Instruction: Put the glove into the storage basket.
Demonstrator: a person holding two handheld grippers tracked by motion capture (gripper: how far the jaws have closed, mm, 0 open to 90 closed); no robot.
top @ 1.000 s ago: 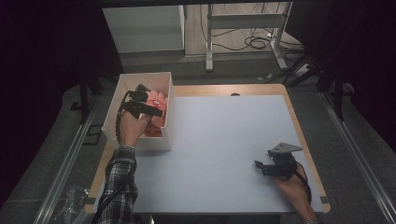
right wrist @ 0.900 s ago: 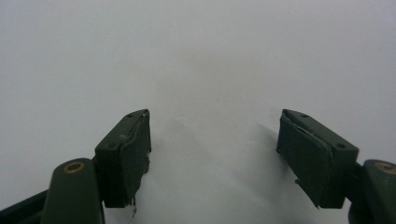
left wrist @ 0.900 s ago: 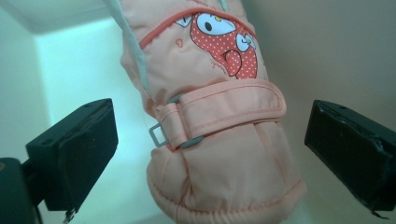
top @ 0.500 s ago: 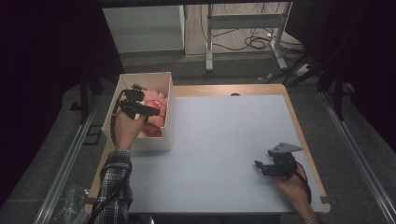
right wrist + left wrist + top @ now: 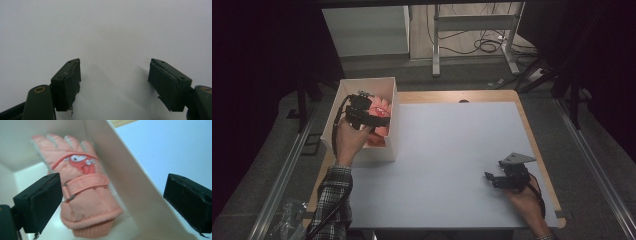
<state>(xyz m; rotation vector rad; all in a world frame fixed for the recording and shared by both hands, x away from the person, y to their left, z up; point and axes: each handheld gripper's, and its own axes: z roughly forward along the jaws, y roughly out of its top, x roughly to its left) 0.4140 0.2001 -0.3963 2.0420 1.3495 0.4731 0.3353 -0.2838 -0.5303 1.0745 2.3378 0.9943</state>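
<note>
A pink glove with a cartoon patch and a wrist strap lies inside a white box at the table's left rear. My left gripper hovers over the box, open, with the glove and the box's right wall seen between its jaws. In the high view the glove shows partly behind the hand. My right gripper rests low over the pale tabletop near the front right, open with nothing between its jaws.
The white sheet covers most of the wooden table. The box stands at the table's left edge. Beyond the table are a metal frame leg and cables on the floor.
My left gripper has shifted slightly back over the box, above the glove. The right gripper has stayed in place.
</note>
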